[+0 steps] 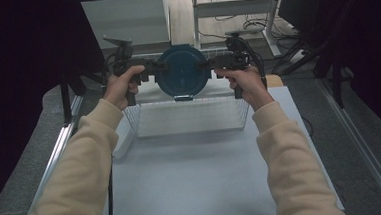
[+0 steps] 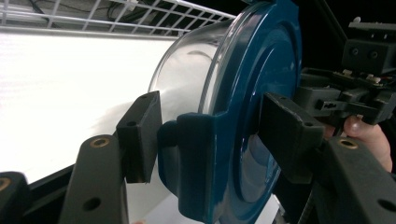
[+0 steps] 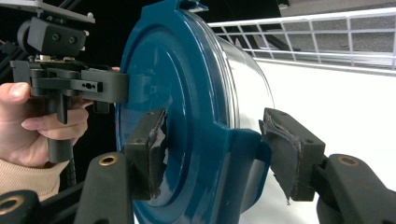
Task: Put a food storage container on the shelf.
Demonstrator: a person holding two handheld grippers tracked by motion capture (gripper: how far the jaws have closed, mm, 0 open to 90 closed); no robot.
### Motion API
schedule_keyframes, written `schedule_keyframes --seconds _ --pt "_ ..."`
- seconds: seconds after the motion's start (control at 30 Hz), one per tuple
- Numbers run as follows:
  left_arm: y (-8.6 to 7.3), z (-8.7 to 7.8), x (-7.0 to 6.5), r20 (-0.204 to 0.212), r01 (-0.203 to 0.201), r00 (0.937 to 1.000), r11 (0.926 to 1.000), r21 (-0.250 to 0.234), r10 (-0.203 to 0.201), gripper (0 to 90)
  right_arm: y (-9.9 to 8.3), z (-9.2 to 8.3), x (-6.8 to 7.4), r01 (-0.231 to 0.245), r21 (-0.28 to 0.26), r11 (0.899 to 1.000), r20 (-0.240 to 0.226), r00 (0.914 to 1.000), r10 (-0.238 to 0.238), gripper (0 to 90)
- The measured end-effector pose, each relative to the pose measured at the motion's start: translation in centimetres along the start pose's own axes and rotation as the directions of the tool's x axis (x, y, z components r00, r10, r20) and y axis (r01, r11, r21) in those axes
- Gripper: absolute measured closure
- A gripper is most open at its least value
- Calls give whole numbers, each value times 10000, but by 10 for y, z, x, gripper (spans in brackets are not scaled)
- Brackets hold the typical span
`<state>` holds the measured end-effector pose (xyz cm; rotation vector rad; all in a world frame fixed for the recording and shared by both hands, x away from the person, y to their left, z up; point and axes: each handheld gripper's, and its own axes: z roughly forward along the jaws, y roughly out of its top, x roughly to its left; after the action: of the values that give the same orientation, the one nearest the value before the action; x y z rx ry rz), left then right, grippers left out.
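Above the wire basket on the worktop, a clear container with a blue lid hangs on edge, lid facing the person. Left tongs and right tongs each clamp a lid latch at opposite sides. Lowering it well probably means keeping both hands level and sinking together, so neither latch slips and the container clears the basket's rim.

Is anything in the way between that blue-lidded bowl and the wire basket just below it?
Nothing visible. The lidded bowl, gripped on edge by the left tongs and right tongs, hangs over the far rim of the wire basket, whose inside looks empty.
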<state>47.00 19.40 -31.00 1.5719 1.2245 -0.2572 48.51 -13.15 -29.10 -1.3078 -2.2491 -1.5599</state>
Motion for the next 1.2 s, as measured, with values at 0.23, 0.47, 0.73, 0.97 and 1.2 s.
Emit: schedule_keyframes --seconds 0.23,0.47,0.73,0.97,1.2 --pt "6 11 17 216 823 9964 9966 -103 -821 400 7 11 -17 -819 -6 9966 -116 9966 818 406" --pt "8 20 30 308 1324 9908 9911 -158 -1319 392 9 21 -29 -2038 43 9790 -8 9790 2038 385" --pt "7 22 31 262 1324 9910 9907 -325 -1316 390 8 26 -37 -2588 76 9659 -74 9659 2588 373" --pt "3 22 24 -178 500 9985 9963 -696 -513 350 6 26 -23 -2079 -268 9778 653 9757 2092 212" --pt "-4 4 6 -751 -522 9963 9866 -1543 409 244 4 5 3 -456 -845 9954 1678 9840 593 93"
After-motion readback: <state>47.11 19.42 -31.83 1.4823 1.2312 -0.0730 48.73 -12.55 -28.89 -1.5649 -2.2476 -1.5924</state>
